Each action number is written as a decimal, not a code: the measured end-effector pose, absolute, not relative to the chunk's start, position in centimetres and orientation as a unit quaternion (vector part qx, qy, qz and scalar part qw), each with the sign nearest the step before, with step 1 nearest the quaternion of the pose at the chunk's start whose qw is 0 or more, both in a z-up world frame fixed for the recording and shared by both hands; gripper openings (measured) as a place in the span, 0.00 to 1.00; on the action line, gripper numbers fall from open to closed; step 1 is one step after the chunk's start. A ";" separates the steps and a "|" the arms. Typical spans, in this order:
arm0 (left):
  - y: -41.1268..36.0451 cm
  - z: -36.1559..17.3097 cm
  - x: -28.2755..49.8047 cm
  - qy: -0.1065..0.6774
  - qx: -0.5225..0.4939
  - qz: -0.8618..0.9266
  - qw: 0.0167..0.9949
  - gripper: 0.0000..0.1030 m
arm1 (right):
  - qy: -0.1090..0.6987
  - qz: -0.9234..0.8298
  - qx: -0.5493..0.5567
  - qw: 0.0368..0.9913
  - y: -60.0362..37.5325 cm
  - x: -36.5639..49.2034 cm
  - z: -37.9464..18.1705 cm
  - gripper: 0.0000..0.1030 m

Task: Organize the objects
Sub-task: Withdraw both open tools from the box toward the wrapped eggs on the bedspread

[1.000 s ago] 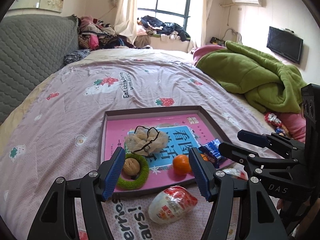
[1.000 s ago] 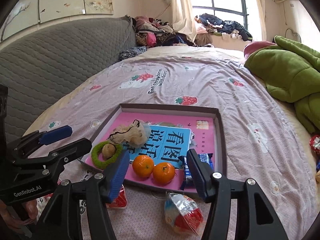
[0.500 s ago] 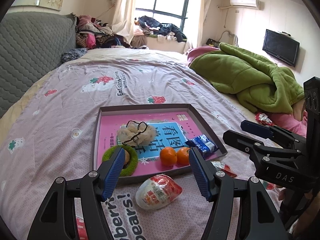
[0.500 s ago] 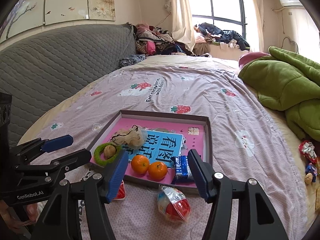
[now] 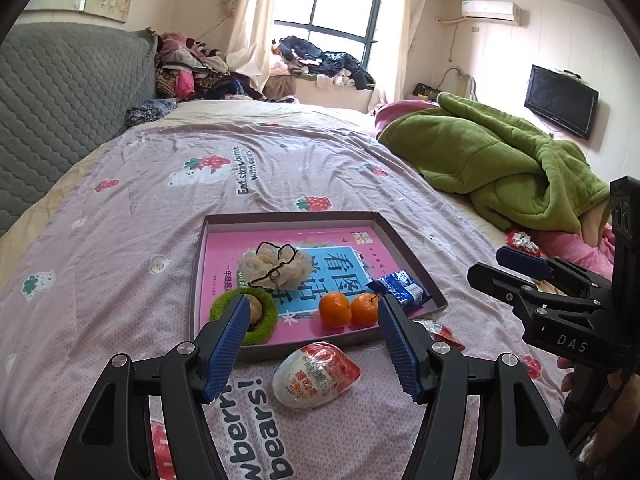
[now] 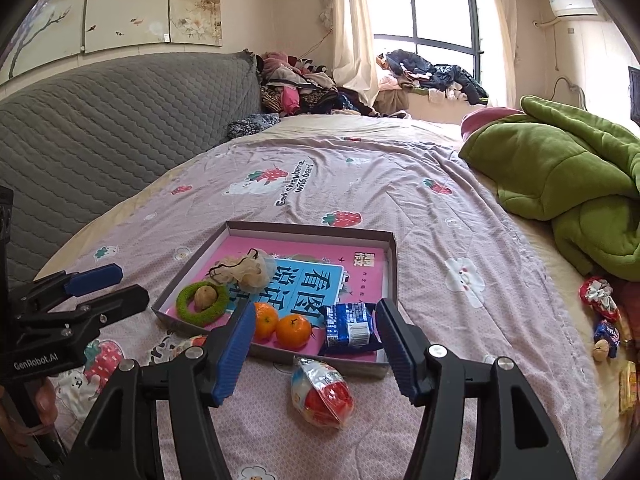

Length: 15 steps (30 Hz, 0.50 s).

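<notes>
Both tongs stand with their jaws spread and nothing between the pads: the left gripper (image 5: 312, 344) hangs over the near edge of the shallow tray (image 5: 280, 218), and the right gripper (image 6: 316, 340), whose jaws have just been opening with nothing in them, hangs beside it over the same edge. Directly below and between the left fingers lies the wrapped red-and-white snack (image 5: 316, 374) on the bedspread (image 5: 132, 208), just short of the tray's near wall; from the right gripper it sits below the jaws and slightly toward that gripper's right finger. Beyond the fingertips, inside the tray, are two tangerines (image 5: 349, 309) side by side, a blue packet (image 6: 349, 326) to their right, a green ring (image 5: 245, 316) with a walnut in its hollow to their left, and a pale mesh pouch (image 5: 276, 266) farther back. The likely step is to fetch the loose snack into the tray. To do it well, I would lower one gripper straight down with the jaws wide, straddle the packet across its narrow width, and close gently, since the shiny wrapper looks slippery and its contents may crush. Lift clear of the tray wall before moving forward, and set it in the bare pink patch, not onto the tangerines, which could roll.
</notes>
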State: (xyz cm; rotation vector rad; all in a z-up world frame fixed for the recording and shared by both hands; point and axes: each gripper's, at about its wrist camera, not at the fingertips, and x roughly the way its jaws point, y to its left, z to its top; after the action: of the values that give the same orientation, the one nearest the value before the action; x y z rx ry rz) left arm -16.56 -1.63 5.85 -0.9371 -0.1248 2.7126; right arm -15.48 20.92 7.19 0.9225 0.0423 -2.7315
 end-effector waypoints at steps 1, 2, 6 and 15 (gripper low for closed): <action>-1.6 5.9 -16.5 -0.043 -0.324 0.936 0.135 0.66 | 0.015 -0.939 0.318 0.128 21.0 -15.4 7.1 0.60; -1.7 5.9 -16.4 -0.043 -0.324 0.936 0.134 0.66 | 0.016 -0.939 0.318 0.129 21.1 -15.2 7.1 0.60; -1.5 5.7 -16.1 -0.040 -0.326 0.935 0.135 0.66 | 0.017 -0.938 0.321 0.129 21.4 -14.8 6.8 0.60; -1.0 4.7 -15.8 -0.030 -0.340 0.930 0.137 0.66 | 0.017 -0.936 0.328 0.128 21.9 -14.4 6.3 0.60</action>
State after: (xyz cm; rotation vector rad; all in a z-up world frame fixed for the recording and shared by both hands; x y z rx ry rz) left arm -15.83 -0.98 4.73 -0.9842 -0.0874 2.6915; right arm -14.43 21.95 6.25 0.9546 0.0497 -2.7213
